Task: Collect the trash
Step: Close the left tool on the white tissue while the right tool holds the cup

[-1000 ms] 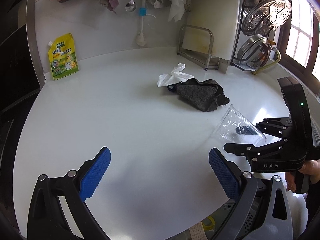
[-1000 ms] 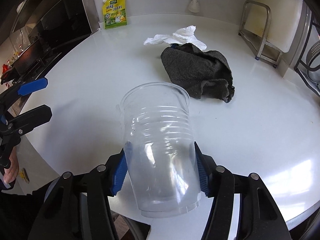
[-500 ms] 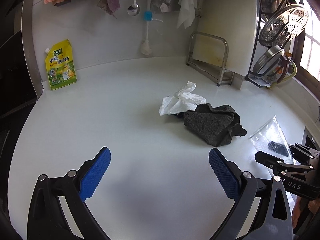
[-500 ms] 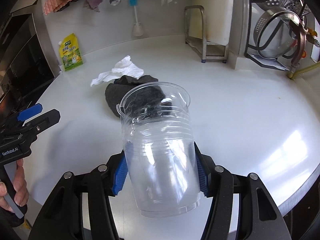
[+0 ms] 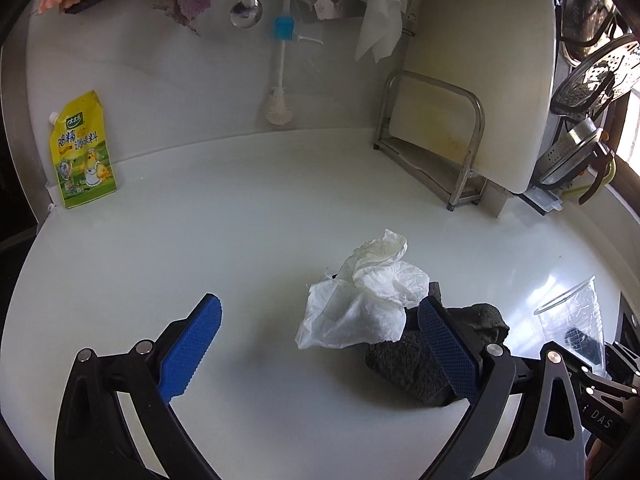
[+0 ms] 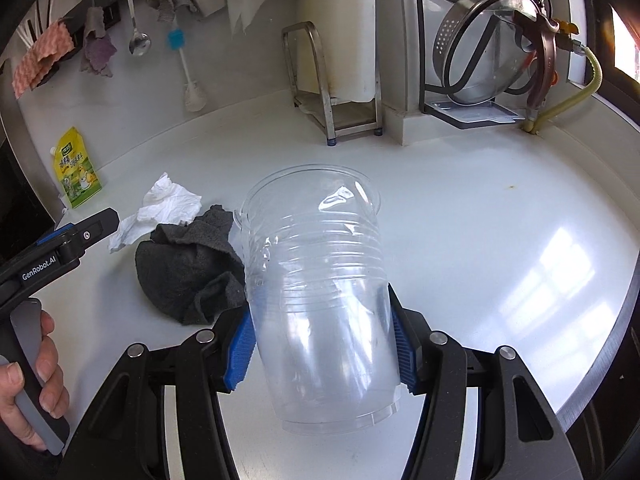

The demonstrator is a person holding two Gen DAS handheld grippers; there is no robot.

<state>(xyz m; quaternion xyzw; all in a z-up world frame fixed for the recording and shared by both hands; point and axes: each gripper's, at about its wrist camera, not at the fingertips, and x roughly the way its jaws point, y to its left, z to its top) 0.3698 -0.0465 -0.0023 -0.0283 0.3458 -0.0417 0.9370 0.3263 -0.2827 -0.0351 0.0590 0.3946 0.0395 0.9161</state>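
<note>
My right gripper (image 6: 322, 350) is shut on a clear plastic cup (image 6: 320, 280), held above the white counter with its mouth pointing away; the cup also shows in the left wrist view (image 5: 576, 320). A crumpled white tissue (image 5: 360, 300) lies on the counter against a dark grey cloth (image 5: 424, 360); both show in the right wrist view, tissue (image 6: 160, 208) and cloth (image 6: 188, 268). My left gripper (image 5: 320, 348) is open, just in front of the tissue, its right pad (image 5: 448, 352) over the cloth.
A yellow seasoning pouch (image 5: 82, 152) leans on the back wall at left. A metal rack with a cutting board (image 5: 472, 80) stands at the back right, next to a dish rack with metal strainers (image 6: 484, 44). A bottle brush (image 5: 280, 72) and rags hang on the wall.
My left gripper has moved forward and right, so the tissue and cloth are now close between its open fingers. My right gripper has turned right with the cup still in it.
</note>
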